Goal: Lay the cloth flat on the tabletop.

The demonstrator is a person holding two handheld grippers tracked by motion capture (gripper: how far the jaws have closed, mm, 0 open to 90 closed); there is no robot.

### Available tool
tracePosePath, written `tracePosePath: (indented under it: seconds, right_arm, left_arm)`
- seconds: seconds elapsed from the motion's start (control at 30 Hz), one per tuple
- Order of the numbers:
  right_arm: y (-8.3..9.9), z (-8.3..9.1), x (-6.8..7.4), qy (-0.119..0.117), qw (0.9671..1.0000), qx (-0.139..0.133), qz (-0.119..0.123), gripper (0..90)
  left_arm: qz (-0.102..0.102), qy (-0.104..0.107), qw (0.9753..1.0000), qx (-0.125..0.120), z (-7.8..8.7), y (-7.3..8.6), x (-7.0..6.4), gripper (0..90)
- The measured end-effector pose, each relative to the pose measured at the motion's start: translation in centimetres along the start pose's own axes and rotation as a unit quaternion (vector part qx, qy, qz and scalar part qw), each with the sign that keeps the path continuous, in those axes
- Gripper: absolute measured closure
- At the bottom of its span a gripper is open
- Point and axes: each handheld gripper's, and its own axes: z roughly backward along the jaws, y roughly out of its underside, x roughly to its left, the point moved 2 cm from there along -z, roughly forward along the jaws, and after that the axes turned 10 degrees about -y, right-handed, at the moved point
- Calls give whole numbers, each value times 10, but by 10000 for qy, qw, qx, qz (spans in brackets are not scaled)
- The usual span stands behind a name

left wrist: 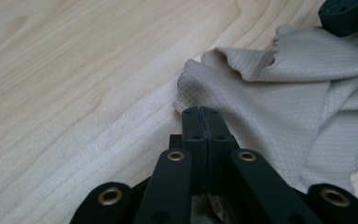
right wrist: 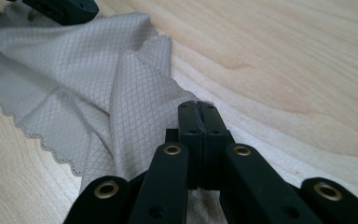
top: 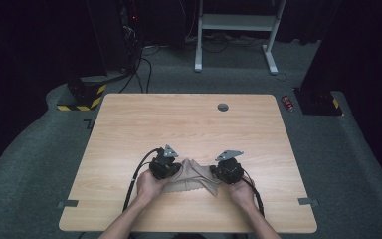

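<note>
Pale wooden table (top: 189,119) carries a beige cloth (top: 191,177) near the person's edge; left gripper (left wrist: 199,112) and right gripper (right wrist: 197,106) each pinch a side, probably to spread it.

Cloth (top: 191,175) on the tabletop (top: 189,124), near its front edge, about midway across. Left gripper (top: 165,167) at the cloth's left end, right gripper (top: 227,170) at its right end, each with jaws closed on an edge of it. Round grommet (top: 223,107) near the tabletop's rear edge, behind the right gripper.
</note>
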Motion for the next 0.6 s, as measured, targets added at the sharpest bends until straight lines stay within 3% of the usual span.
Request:
tracePosePath:
  seconds: [0.07,0.3,0.5,0.6]
  right_arm:
    - [-1,4,-1,40,9999,-96,6,894]
    - [-9,20,-4,254,9989,-386,30,893]
    - [-19,23,-18,558,9974,-456,-52,894]
    - [-26,25,-27,783,9956,-511,-113,894]
  left_arm:
    - [84,14,9999,-123,6,-2,3,895]
    - [18,-317,9989,-356,24,-13,20,896]
    - [67,-622,9975,-326,17,-21,40,896]
    - [295,-837,9954,-360,8,-21,52,896]
